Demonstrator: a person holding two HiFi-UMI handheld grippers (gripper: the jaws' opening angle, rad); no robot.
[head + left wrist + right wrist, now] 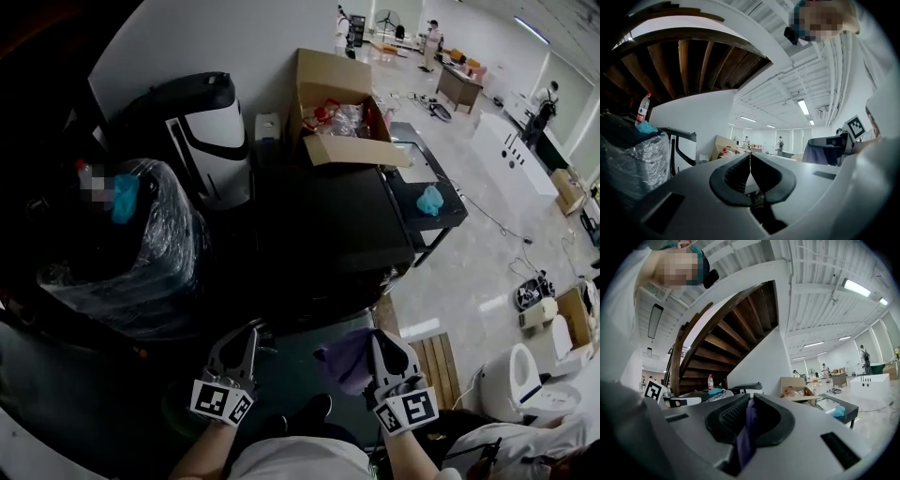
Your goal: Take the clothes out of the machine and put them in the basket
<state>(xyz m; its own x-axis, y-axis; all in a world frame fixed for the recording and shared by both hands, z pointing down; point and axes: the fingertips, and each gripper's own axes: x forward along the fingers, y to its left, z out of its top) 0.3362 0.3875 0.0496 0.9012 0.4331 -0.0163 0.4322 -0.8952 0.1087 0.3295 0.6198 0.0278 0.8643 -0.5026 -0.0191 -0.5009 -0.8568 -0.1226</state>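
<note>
Carrying is the step in hand: the right tool (750,403) pinches a purple garment (746,433) just near of the black bench (337,225). The left tool (750,165) is closed and empty. Next comes finding the basket, which no view shows.

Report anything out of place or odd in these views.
A water bottle stands atop a plastic-wrapped bundle, a precarious perch. A crumpled teal item lies loose on the black low table. The purple garment pinched in the right tongs is expected.
</note>
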